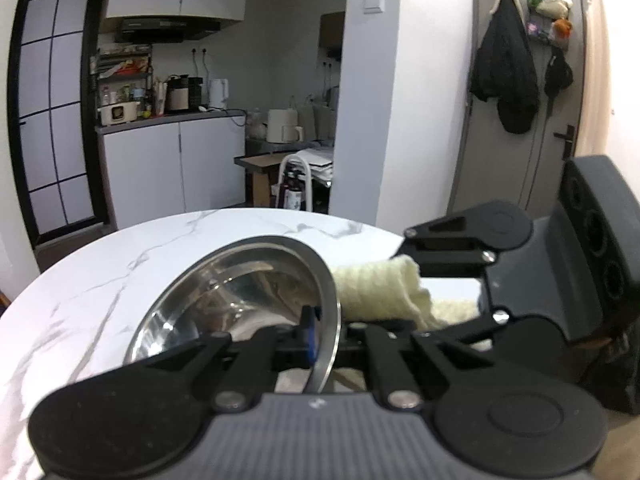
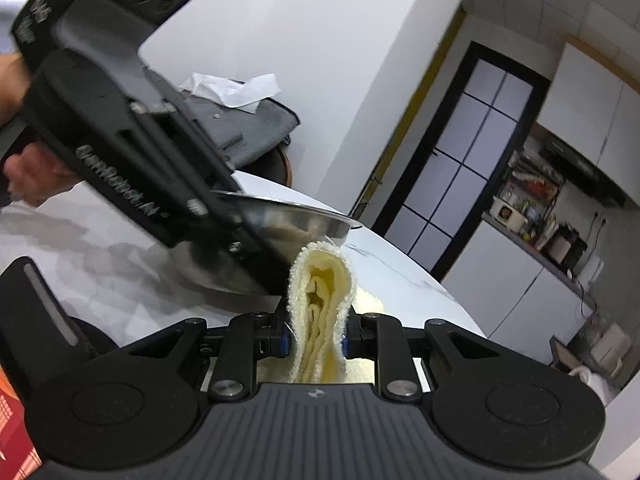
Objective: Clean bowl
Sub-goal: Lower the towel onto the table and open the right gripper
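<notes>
Left claw: clamped on the rim of a steel bowl, which it holds tilted on edge above the white marbled counter.
Right claw: pinched tight on a folded pale-yellow cloth, the fold standing up between its pads.
Bowl and cloth: just beside each other; the cloth lies at the bowl's outer rim, though whether it touches the metal is hard to tell.
Person: a hand grips the left tool's handle.
Backdrop: kitchen cabinets and a door hung with dark coats.
</notes>
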